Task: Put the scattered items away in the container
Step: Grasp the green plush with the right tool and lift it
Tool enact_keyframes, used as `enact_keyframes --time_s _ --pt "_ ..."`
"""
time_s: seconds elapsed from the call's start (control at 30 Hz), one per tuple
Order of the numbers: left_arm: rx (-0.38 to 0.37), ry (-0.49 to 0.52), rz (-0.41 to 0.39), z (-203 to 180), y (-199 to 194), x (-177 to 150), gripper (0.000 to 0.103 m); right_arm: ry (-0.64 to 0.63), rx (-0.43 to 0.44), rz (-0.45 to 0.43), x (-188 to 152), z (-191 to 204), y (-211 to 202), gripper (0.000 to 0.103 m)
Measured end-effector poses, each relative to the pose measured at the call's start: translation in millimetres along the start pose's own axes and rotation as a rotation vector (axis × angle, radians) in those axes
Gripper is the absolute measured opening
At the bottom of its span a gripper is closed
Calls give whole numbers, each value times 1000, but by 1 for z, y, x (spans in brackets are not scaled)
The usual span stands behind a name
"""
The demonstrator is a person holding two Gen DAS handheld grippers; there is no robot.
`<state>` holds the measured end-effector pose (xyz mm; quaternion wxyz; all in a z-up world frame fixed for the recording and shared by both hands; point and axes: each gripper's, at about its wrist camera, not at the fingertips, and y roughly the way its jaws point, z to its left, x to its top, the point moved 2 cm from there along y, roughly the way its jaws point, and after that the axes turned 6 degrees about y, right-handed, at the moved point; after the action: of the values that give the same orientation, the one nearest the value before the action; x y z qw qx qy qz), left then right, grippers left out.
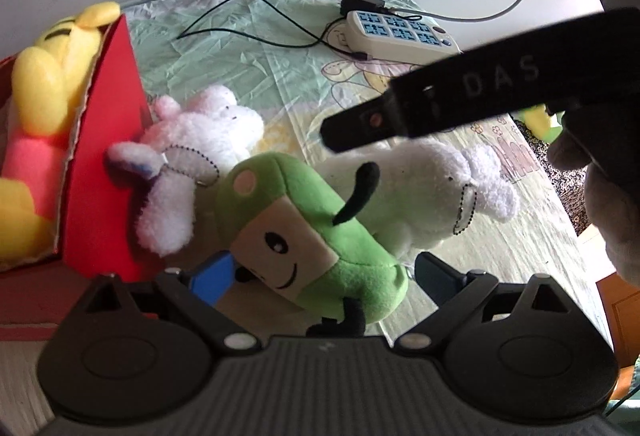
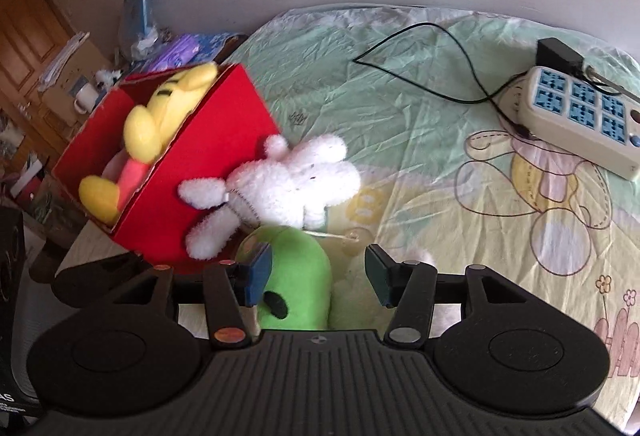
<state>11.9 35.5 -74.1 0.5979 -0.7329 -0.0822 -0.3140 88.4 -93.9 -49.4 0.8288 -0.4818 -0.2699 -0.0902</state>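
Note:
A red box (image 1: 106,172) (image 2: 208,140) stands on the table's left with a yellow bear plush (image 1: 44,84) (image 2: 160,116) inside. A white fluffy plush (image 1: 192,156) (image 2: 288,184) leans against the box's side. A green smiling plush (image 1: 312,236) (image 2: 296,284) lies in front of it, with another white plush (image 1: 432,192) beside it. My left gripper (image 1: 324,272) is open, its fingers on either side of the green plush. My right gripper (image 2: 318,276) is open above the green plush; it shows as a black body (image 1: 460,96) in the left wrist view.
A white power strip (image 1: 396,32) (image 2: 580,120) with a black adapter and black cable (image 2: 440,56) lies at the table's far right. The pale green cartoon tablecloth (image 2: 400,108) covers the table. Clutter and a wooden door (image 2: 28,36) are at the left, beyond the table's edge.

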Motion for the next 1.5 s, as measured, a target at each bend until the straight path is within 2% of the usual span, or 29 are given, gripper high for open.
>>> enact_keyframes --time_s 0.1,0.2,0.27,0.33,0.43,0.5,0.6,0.67,0.73,0.77,0.87,0.9,0.93,1.0,1.2,1.33,1.5 --pt "0 36 19 -6 3 3 96 120 -66 -48 3 -35 -10 55" --pt "-11 90 -1 -11 -6 3 96 205 -124 -64 1 -66 -16 55" --pt "-20 94 13 -10 -5 2 96 244 -129 -65 -4 -78 -20 55" --pt "-32 80 38 -5 1 1 96 281 -91 -77 -5 -81 -23 55" --pt "-42 45 61 3 10 1 96 264 46 -104 0 -63 -25 56" --pt "-36 38 71 5 14 1 96 209 122 -60 4 -40 -12 61" --pt "-24 41 63 4 17 2 96 113 180 50 2 -6 18 62" --pt "-3 47 52 3 20 2 96 41 164 99 -3 13 38 62" --pt "19 48 58 5 25 1 96 20 95 144 -6 19 56 62" --pt "21 40 59 7 27 0 96 35 101 161 -7 17 62 65" --pt "17 33 37 7 25 0 94 76 126 168 -7 10 62 61" --pt "18 32 30 6 23 1 90 79 127 166 -9 9 60 60" --pt "20 29 24 6 21 2 81 84 126 165 -10 8 57 58" --pt "25 38 7 5 15 4 75 98 113 157 -15 8 49 57" --pt "26 125 -121 -12 -22 9 75 203 133 58 -27 6 5 55" --pt "28 177 -237 -20 -57 20 75 211 121 -78 -29 19 -31 55" --pt "63 222 -392 -4 -106 37 75 141 107 -268 -17 58 -66 55"
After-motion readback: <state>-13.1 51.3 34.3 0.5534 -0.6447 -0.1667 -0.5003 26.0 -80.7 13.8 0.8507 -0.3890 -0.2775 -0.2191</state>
